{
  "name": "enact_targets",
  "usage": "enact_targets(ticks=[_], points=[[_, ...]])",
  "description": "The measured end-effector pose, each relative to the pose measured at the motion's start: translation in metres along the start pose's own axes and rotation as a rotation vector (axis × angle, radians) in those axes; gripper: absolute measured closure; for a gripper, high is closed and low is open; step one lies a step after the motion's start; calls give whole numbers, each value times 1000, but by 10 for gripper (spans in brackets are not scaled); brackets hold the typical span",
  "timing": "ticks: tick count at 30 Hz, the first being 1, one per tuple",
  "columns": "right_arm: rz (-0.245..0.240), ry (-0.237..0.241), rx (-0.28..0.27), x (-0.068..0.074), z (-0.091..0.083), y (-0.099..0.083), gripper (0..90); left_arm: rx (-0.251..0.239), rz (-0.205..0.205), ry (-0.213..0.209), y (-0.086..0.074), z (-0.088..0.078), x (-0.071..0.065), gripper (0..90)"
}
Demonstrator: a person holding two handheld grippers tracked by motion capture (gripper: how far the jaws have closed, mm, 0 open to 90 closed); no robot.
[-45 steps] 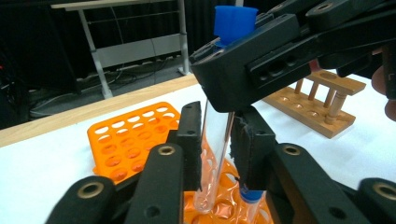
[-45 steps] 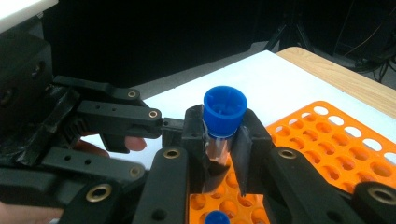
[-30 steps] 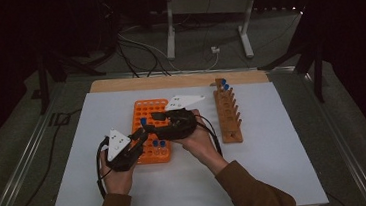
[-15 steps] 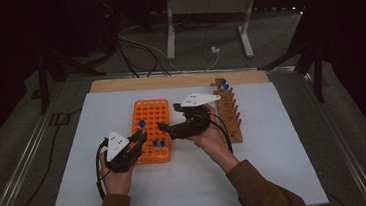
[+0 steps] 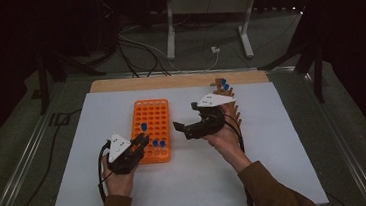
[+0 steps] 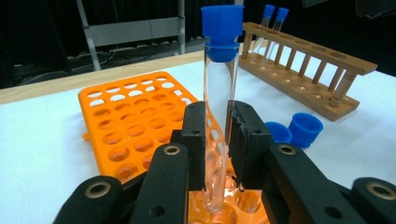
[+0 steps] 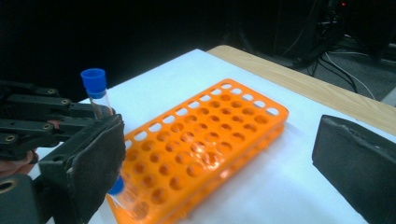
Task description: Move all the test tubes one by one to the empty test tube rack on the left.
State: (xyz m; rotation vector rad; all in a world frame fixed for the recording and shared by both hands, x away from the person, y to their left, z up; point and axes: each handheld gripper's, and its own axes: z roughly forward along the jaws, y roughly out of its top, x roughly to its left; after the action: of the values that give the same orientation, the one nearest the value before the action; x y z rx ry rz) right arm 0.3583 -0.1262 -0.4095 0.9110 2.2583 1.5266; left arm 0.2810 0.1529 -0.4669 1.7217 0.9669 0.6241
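1. Currently, a blue-capped test tube (image 6: 219,93) is clamped upright between the left gripper (image 5: 141,141) jaws, its base over the orange rack (image 5: 152,116).
2. Nothing is held by the right gripper (image 5: 182,129); its jaws have just been opening and stand wide.
3. Seating the tube appears to be in hand; next, a hole must be aligned beneath the jaws.

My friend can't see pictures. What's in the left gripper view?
The left gripper pinches a clear test tube with a blue cap, standing upright in an orange rack. Behind sits a wooden rack.
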Motion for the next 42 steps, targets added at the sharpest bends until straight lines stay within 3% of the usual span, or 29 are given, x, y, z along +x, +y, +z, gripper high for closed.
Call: enact_targets(ticks=[14,22,31,42], points=[[26,-45,-10,-20,-21,-14,21,20,-12,-20,-9,-2,-1,781],[36,-60,-17,-26,-32,-20,21,72,3,-26,-17,0,-2,781],[48,-80,-8,-35,-44,-34,21,151,48,-25,-23,4,-6,783],[69,-107,-10,-46,-53,-42,22,207,88,-24,-24,7,-7,785]])
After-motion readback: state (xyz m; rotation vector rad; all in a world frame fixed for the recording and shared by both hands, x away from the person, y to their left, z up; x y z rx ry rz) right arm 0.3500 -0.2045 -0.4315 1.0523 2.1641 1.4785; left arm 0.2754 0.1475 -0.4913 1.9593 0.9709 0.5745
